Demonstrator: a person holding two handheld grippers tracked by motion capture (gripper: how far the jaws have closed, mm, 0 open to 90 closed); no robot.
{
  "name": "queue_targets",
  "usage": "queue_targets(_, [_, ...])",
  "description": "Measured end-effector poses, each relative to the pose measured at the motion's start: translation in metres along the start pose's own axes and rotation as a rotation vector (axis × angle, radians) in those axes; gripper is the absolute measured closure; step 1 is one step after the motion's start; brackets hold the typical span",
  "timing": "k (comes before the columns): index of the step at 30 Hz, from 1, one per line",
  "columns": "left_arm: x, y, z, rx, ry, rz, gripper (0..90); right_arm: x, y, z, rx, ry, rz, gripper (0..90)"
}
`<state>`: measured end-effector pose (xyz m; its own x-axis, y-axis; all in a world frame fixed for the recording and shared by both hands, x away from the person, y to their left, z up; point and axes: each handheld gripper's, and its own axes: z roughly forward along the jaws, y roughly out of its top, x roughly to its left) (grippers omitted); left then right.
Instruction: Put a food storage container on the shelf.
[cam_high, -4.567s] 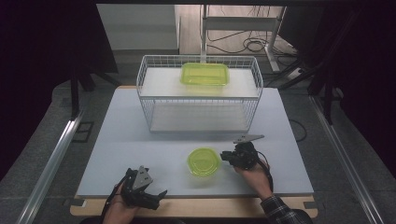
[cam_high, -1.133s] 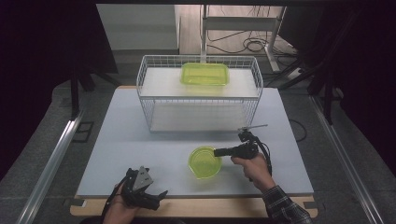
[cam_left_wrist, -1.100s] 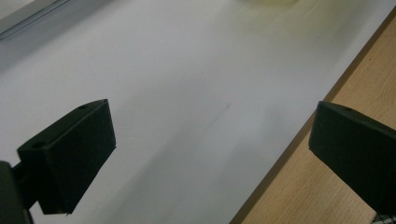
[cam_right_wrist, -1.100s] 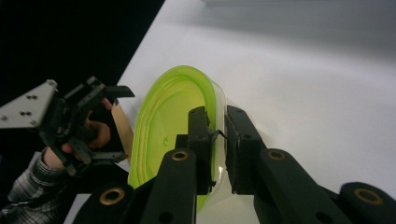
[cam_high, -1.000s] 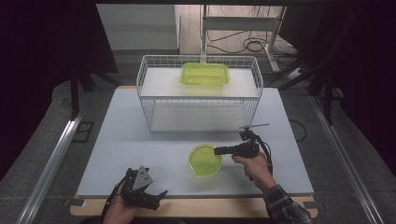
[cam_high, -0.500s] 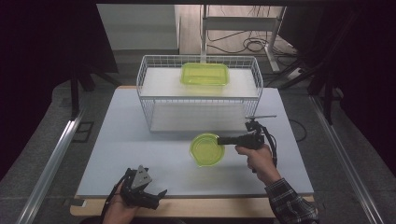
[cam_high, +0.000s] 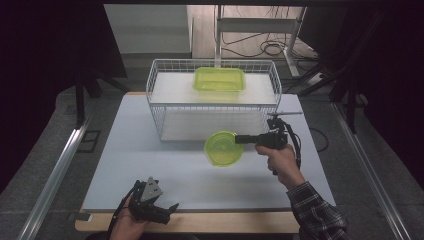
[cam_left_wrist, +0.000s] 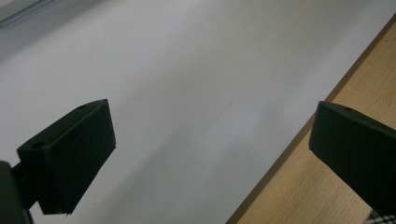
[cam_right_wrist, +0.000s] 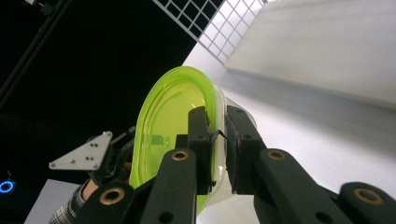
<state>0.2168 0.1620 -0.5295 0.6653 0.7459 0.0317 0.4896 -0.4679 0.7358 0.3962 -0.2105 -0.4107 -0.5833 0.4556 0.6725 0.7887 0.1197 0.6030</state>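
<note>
A round clear container with a yellow-green lid (cam_high: 223, 148) hangs lifted above the white table mat, just in front of the wire basket (cam_high: 156, 115). My right gripper (cam_high: 241, 139) is shut on its rim from the right; in the right gripper view the jaws pinch the edge of the round container (cam_right_wrist: 166, 126), one inside and one outside. A rectangular yellow-green container (cam_high: 219, 79) sits on the basket's upper shelf. My left gripper (cam_high: 167, 210) rests at the table's front edge, open, its fingers (cam_left_wrist: 70, 154) wide apart over bare mat and wood.
The white mat (cam_high: 150, 160) covers most of the table, with a wooden strip (cam_high: 225, 222) along the front edge. The wire basket has a lower shelf (cam_high: 210, 125) behind the held container. Metal rails run down both sides of the table.
My right gripper has lifted the round container off the mat and carried it back toward the basket, tilting it. The left gripper has stayed still.
</note>
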Motion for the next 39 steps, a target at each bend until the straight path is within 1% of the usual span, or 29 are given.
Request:
queue_targets(7, [0.0,0.0,0.0,0.003,0.002,0.004,0.3,0.009,0.016,-0.01,-0.026,0.011,0.007,81.5])
queue_targets(13, [0.0,0.0,0.0,0.003,0.002,0.003,0.3,0.018,0.03,-0.017,-0.053,0.02,0.003,81.5])
queue_targets(21, [0.0,0.0,0.0,0.003,0.001,0.002,0.3,0.029,0.05,-0.029,-0.087,0.017,-0.003,81.5])
queue_targets(24, [0.0,0.0,0.0,0.002,0.001,0.002,0.3,0.032,0.059,-0.032,-0.098,0.008,-0.006,81.5])
queue_targets(31, [0.001,0.0,0.0,0.001,0.001,-0.001,0.3,0.039,0.074,-0.037,-0.122,0.002,-0.009,81.5])
queue_targets(39, [0.001,0.0,0.0,0.001,0.0,-0.002,0.3,0.047,0.091,-0.037,-0.155,-0.002,-0.011,81.5])
